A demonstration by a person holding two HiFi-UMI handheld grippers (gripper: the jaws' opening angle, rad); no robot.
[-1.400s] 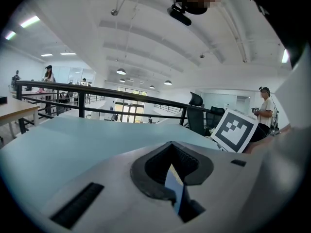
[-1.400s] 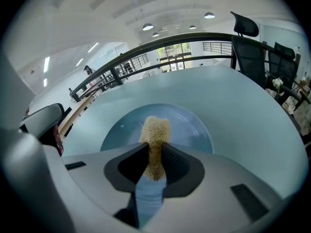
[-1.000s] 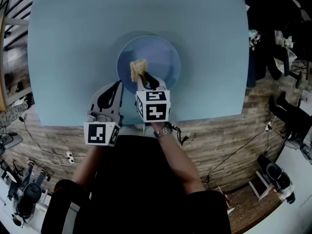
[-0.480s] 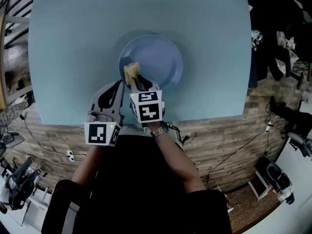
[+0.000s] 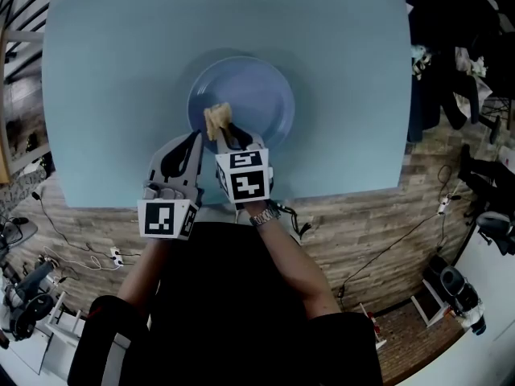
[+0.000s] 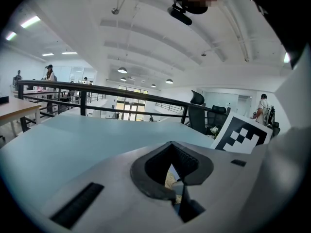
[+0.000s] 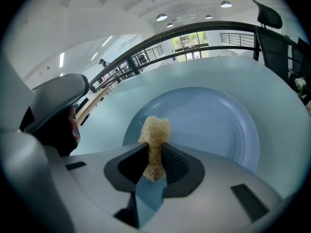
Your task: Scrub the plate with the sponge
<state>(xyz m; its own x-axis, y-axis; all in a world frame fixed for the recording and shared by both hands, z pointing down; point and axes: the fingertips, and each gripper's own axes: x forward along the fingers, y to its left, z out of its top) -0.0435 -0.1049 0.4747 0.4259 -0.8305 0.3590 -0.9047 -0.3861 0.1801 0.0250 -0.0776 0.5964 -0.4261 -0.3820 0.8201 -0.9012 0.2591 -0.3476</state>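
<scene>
A round blue plate [image 5: 253, 95] lies on the pale blue table [image 5: 113, 71], close to its near edge. My right gripper [image 5: 220, 129] is shut on a tan fibrous sponge [image 5: 215, 117], which rests on the plate's near-left part. In the right gripper view the sponge [image 7: 155, 137] stands upright between the jaws of that gripper [image 7: 154, 155], over the plate [image 7: 218, 120]. My left gripper [image 5: 195, 138] hovers just left of the plate's near rim, holding nothing. In its own view the left gripper [image 6: 181, 183] has its jaws closed together.
The table's near edge [image 5: 322, 190] runs just under both grippers. Beyond it is wooden floor with cables [image 5: 72, 248]. Dark chairs and bags [image 5: 451, 71] stand off the table's right side. Railings [image 6: 97, 93] rise behind the table's far side.
The right gripper drew the sponge from mid-plate toward the plate's near-left rim, then held there. The left gripper stayed put.
</scene>
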